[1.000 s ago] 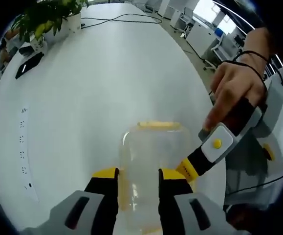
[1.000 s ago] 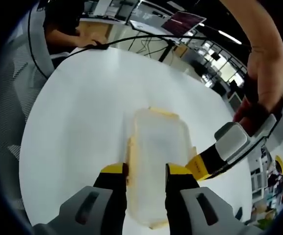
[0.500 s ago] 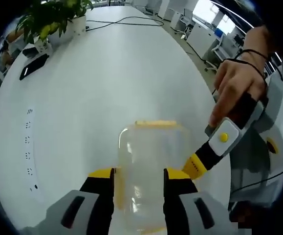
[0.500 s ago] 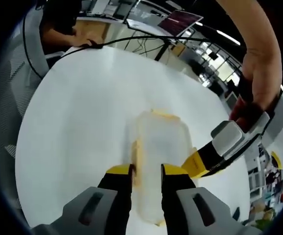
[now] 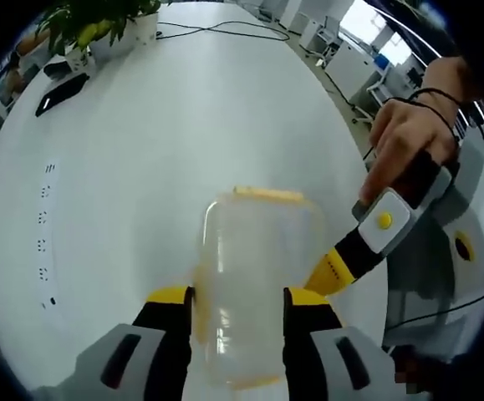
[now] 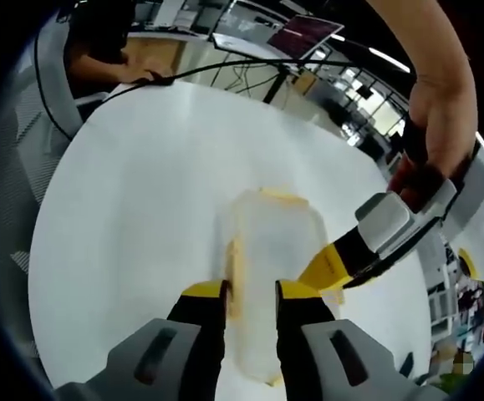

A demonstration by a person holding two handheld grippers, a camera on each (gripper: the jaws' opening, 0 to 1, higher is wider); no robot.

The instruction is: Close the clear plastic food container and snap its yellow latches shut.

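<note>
The clear plastic container (image 5: pixel 254 251) lies lid-on on the white table (image 5: pixel 141 167), a yellow latch (image 5: pixel 267 195) at its far end. My left gripper (image 5: pixel 239 299) is open, its jaws either side of the container's near end. My right gripper (image 5: pixel 329 274) comes in from the right, held by a hand, its tip at the container's right side. In the right gripper view the container (image 6: pixel 279 234) runs away from my right gripper (image 6: pixel 252 292), whose jaws stand narrowly apart with a yellow side latch (image 6: pixel 235 266) between them. The left gripper (image 6: pixel 325 269) touches its right side.
A potted plant (image 5: pixel 99 21), a dark phone (image 5: pixel 62 92) and a black cable (image 5: pixel 216 33) lie at the table's far end. A grey chair (image 5: pixel 476 209) stands right of the table. In the right gripper view a laptop (image 6: pixel 313 38) and a seated person's arm (image 6: pixel 108 50) sit beyond the table's edge.
My left gripper's jaws have spread wider around the container's near end. My right gripper's jaws have narrowed onto the container's side. The container has stayed put.
</note>
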